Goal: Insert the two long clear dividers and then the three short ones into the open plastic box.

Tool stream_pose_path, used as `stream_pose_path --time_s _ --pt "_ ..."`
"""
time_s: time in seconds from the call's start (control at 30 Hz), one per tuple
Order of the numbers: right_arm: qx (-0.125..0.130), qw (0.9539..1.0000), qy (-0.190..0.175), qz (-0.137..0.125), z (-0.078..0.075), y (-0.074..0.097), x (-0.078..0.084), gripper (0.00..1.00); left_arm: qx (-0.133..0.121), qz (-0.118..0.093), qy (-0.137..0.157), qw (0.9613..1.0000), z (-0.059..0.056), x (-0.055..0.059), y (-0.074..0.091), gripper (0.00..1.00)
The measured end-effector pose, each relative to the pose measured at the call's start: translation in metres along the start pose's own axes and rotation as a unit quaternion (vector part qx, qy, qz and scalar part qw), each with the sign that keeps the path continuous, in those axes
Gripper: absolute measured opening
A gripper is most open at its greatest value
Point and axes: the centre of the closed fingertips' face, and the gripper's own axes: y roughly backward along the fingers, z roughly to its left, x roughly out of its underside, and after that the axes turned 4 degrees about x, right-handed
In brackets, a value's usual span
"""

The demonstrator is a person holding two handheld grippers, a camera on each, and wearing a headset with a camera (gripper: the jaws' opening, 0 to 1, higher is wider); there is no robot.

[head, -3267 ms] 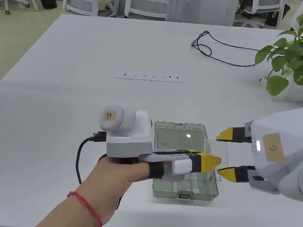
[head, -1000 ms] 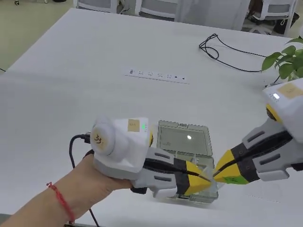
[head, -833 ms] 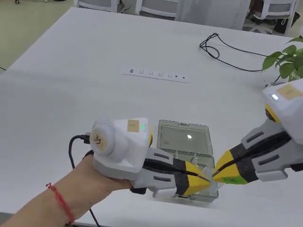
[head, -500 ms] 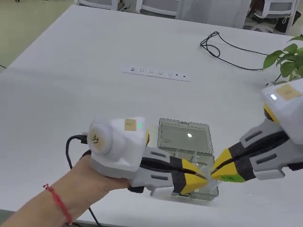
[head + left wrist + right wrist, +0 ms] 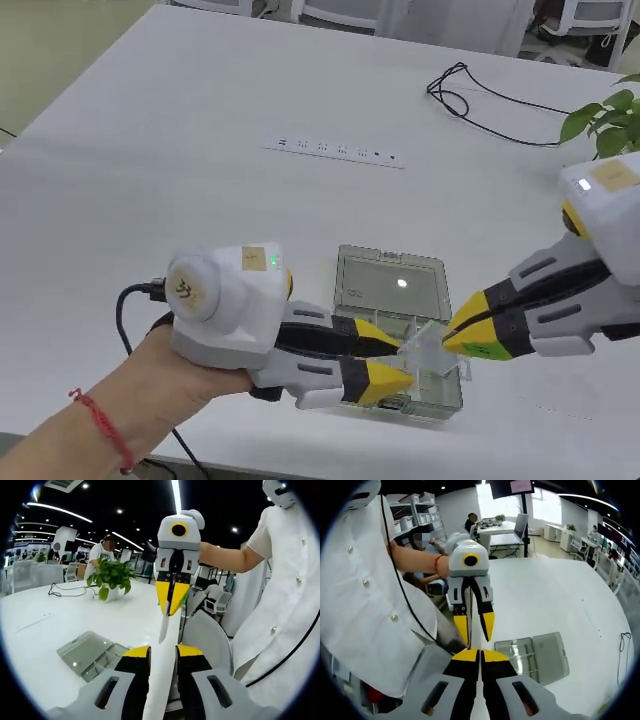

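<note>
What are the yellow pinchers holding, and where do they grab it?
The right gripper pinches a clear divider by one end. The left gripper is open around its other end.

Left hand [image 5: 185, 380] near left, holding left gripper [image 5: 393, 360] pointing right, jaws parted. Right gripper [image 5: 448, 338] opposite, tips near, jaws pinched on clear divider [image 5: 425, 347].

A handwritten mark, seemingly 33, sits on the round sticker [image 5: 187, 290] of the left tongs [image 5: 404, 362].
</note>
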Motion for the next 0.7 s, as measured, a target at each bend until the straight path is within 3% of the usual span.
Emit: stream_pose_path --time_s 0.37,0.5,0.7 --pt "0.021 0.9997 -0.008 -0.007 -0.015 -0.005 -0.001 0.03 -0.052 0.005 0.004 0.9986 0.02 0.012 0.016 0.46" --pt "0.027 0.9995 -0.011 -0.008 -0.023 -0.009 0.0 0.03 -0.068 0.02 -0.002 0.9975 0.028 0.021 0.02 0.54" --pt "0.035 0.9992 -0.014 -0.009 -0.033 -0.018 -0.001 0.03 -0.086 0.025 -0.007 0.996 0.038 0.027 0.026 0.68"
